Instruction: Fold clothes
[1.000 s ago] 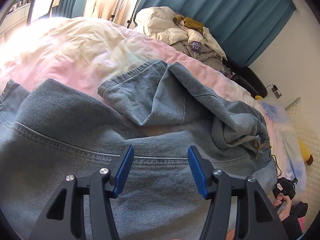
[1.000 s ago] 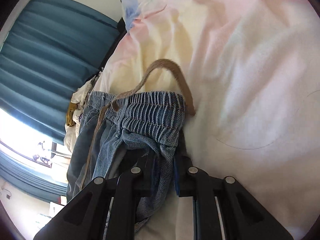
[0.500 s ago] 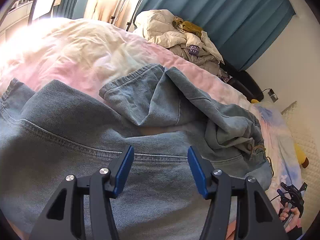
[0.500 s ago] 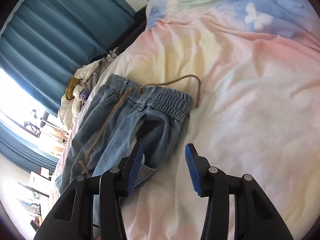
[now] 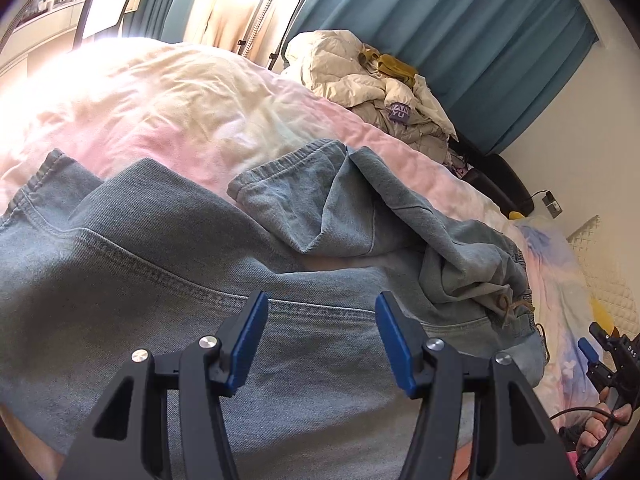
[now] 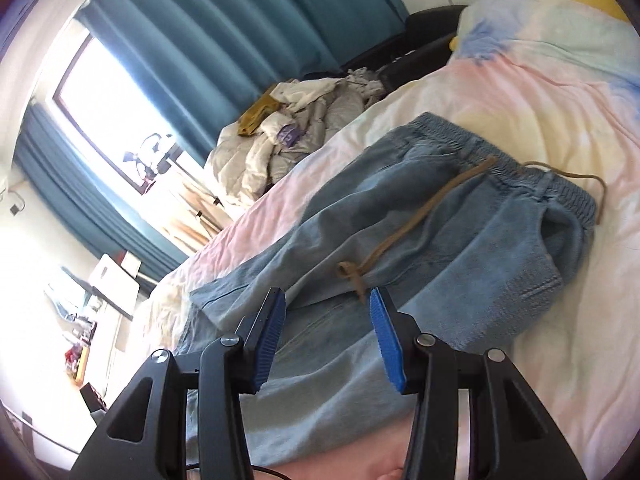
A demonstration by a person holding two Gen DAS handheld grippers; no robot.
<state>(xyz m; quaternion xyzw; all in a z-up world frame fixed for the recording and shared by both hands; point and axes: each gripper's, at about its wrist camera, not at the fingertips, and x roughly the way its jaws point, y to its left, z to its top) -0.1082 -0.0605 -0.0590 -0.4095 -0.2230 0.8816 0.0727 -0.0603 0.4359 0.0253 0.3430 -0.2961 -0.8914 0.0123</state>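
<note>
Light blue denim trousers [image 5: 168, 280] lie spread on the bed, one leg folded back across the other [image 5: 320, 200]. Their elastic waistband [image 6: 520, 160] points to the bed's head, with a brown drawstring [image 6: 420, 220] lying across the cloth. My left gripper [image 5: 318, 336] is open and empty, just above a trouser leg. My right gripper [image 6: 328, 328] is open and empty, hovering over the trousers near the drawstring's knot; it also shows at the right edge of the left wrist view [image 5: 600, 360].
The bed has a pink, yellow and blue duvet [image 5: 160, 112]. A heap of cream and grey clothes [image 5: 372, 80] lies at its far edge, also in the right wrist view [image 6: 304, 128]. Teal curtains [image 5: 460, 20] and a clothes rack [image 5: 260, 8] stand behind.
My right gripper let go of the trousers' waistband, opened, and drew back above the trousers. My left gripper stayed open and shifted slightly over the leg.
</note>
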